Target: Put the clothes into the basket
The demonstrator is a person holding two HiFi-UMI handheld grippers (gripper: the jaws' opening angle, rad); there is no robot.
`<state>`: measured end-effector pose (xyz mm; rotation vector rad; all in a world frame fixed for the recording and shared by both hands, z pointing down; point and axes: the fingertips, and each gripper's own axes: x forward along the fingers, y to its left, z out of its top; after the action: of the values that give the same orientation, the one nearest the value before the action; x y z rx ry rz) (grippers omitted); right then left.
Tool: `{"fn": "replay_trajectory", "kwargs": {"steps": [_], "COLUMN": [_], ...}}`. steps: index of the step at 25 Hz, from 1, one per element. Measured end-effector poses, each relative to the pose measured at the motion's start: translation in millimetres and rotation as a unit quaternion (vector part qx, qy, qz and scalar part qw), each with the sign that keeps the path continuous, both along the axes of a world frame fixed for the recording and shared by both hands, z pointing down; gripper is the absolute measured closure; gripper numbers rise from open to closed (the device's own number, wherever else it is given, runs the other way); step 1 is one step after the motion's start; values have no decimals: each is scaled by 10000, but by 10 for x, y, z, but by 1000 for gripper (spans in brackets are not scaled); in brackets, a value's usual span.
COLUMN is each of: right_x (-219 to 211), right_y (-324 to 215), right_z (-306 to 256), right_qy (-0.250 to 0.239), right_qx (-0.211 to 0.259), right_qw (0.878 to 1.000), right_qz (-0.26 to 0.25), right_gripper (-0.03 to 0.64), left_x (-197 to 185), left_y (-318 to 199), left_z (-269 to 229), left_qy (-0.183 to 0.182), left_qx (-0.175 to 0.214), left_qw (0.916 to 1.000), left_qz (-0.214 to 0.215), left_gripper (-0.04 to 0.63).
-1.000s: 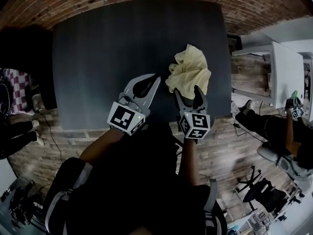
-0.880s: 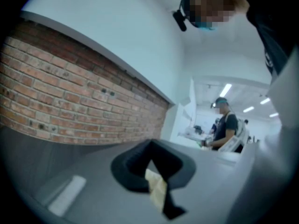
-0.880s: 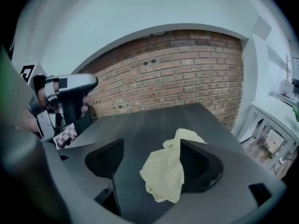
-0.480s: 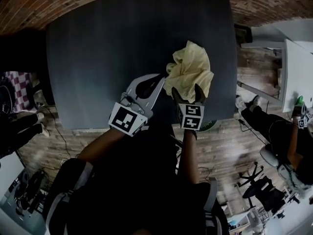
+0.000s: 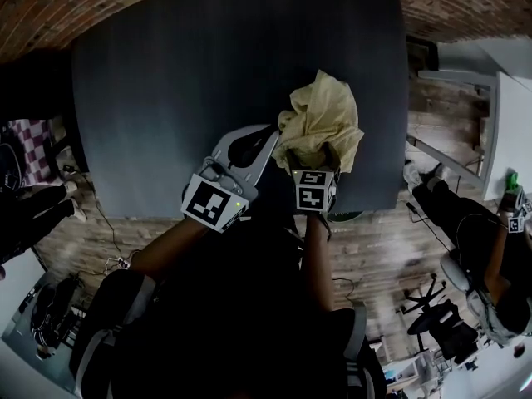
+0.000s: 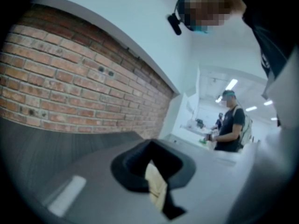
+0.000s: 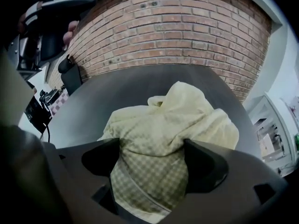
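A crumpled pale yellow checked cloth (image 5: pixel 326 115) lies on the dark table (image 5: pixel 191 73) near its front right corner. My right gripper (image 5: pixel 312 155) points steeply down onto the cloth's near side. Its jaws have just been opening and now stand wide on either side of a bulge of the cloth (image 7: pixel 168 139), which fills the gap in the right gripper view (image 7: pixel 152 160). My left gripper (image 5: pixel 268 136) reaches in from the left with its fingertips together, right beside the cloth. A strip of cloth (image 6: pixel 156 188) shows past its jaws (image 6: pixel 152 164).
The table's front edge (image 5: pixel 249 210) runs just under both grippers. A brick wall (image 7: pixel 187 27) stands behind the table. A person sits on an office chair at the right (image 5: pixel 486 248), beside a white desk (image 5: pixel 515 131). Another person (image 6: pixel 231 122) stands far off.
My right gripper has dropped and tipped down onto the cloth, its jaws spreading around it. My left gripper has edged closer to the cloth's left side.
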<state>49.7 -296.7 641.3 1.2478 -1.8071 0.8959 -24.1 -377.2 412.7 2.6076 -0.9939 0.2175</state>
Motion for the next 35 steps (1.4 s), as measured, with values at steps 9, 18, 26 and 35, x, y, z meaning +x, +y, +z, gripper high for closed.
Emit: {"fn": "replay_trajectory", "kwargs": {"steps": [9,18,26,35], "right_x": [-2,33,75,169], "right_y": [-124,-187,-199,-251], "right_z": [311,365,374,347], "right_qy": [28,519,566,561], "right_qx": [-892,-670,-841,-776], "right_qw": [9960,9964,9948,9953], "right_qz": [-96,-38,-107,109], "right_gripper": [225,227,256,370], "left_x": [118,143,106,20], "left_y": [-170,-218,-225,-129], "left_z": [160,317,300,199], "left_qy": [-48,-53,-20,64], "left_qx": [-149,-350,-345,-274], "left_qw": [9999,9992,9992,9994], "left_qz": [-62,-193,-216,-192], "left_gripper": [591,591,591,591]}}
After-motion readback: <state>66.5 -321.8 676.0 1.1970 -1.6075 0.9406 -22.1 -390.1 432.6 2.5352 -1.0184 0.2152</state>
